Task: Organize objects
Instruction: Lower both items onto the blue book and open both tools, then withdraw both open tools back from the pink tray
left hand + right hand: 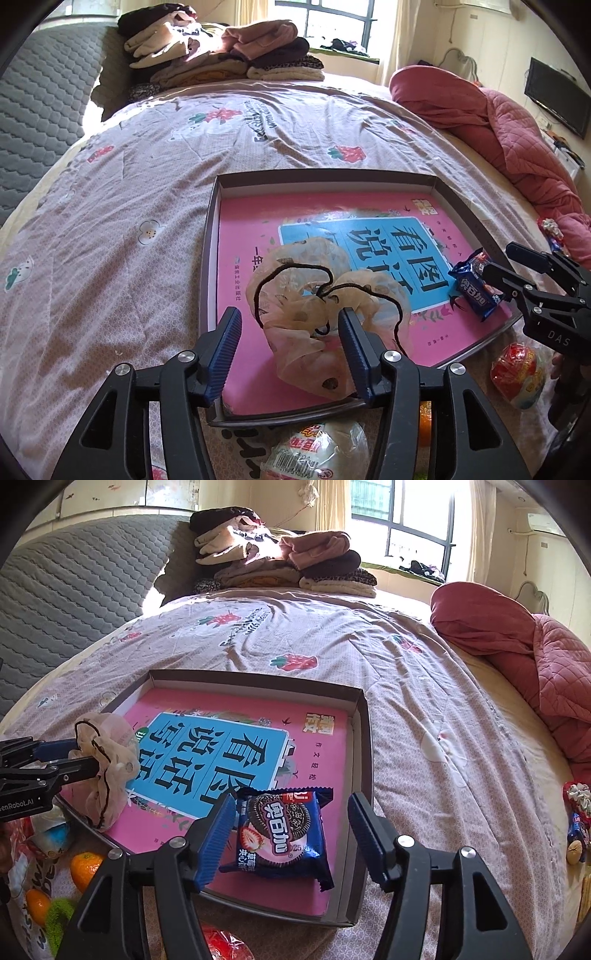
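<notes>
A shallow box tray [212, 236] [364, 738] with a pink book inside lies on the bed. A sheer beige scrunchie with black trim [317, 295] [107, 760] rests on the book at the tray's near-left part. My left gripper [290, 321] is open, its blue pads either side of the scrunchie, not clamping it. A blue Oreo packet [284, 830] [476, 284] lies on the book at the tray's near-right part. My right gripper [291, 812] is open, jaws wide around the packet, apart from it.
Wrapped snacks [317, 454] [517, 369] and oranges [85, 867] lie on the bed in front of the tray. More small items [576, 812] lie at the right. Folded clothes [280, 561] are stacked at the far side, a red quilt [524, 653] at the right.
</notes>
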`<state>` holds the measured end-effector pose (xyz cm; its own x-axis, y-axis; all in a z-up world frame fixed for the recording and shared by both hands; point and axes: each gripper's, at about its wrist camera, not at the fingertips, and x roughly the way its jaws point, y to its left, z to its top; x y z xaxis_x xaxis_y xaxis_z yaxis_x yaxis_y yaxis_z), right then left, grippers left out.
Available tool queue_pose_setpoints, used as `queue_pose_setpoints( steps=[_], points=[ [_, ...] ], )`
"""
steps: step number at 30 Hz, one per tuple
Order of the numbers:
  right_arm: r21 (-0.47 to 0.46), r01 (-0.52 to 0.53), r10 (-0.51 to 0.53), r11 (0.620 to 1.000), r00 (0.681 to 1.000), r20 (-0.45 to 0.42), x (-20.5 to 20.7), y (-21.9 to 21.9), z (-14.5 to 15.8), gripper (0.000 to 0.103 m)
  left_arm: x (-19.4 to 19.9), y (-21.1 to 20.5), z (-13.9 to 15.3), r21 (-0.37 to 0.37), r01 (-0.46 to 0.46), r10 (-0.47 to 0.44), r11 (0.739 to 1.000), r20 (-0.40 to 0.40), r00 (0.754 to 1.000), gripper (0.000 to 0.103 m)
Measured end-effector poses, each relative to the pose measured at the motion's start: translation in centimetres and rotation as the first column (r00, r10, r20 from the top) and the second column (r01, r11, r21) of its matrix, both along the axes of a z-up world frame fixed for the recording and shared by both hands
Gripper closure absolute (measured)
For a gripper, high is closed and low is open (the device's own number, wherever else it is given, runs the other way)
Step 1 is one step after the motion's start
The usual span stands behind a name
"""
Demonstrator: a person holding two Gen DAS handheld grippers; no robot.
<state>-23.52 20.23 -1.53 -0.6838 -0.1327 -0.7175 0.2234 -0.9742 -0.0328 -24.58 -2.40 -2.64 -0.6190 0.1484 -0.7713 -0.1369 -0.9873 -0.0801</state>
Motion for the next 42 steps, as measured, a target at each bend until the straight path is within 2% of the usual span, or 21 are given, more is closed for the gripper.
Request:
queue_pose_setpoints(
  steps=[9, 20, 42],
  points=[
    [-0.001, -0.006, 0.006, 1.0, 0.999, -0.035, 0.6, -0.2, 0.9, 0.04, 0.6, -0.2, 1.6, -0.003, 0.001, -0.001, 1.0, -0.033, 0.999, 0.033],
    [-0.009, -0.025, 0.024, 1.0, 0.996, -0.089, 2.3, -0.8, 2.8, 0.04, 2.7, 0.0, 4.5, -0.005, 0.0, -0.001, 1.0, -0.103, 0.995, 0.033],
    [-0.048, -0.057, 0.048, 0.997, 0.982, -0.181, 7.0, -2.3, 6.2, 0.04, 7.1, 0.3, 8.3, -0.02, -0.025, 0.02, 0.999, -0.217, 0.976, 0.033]
  ],
)
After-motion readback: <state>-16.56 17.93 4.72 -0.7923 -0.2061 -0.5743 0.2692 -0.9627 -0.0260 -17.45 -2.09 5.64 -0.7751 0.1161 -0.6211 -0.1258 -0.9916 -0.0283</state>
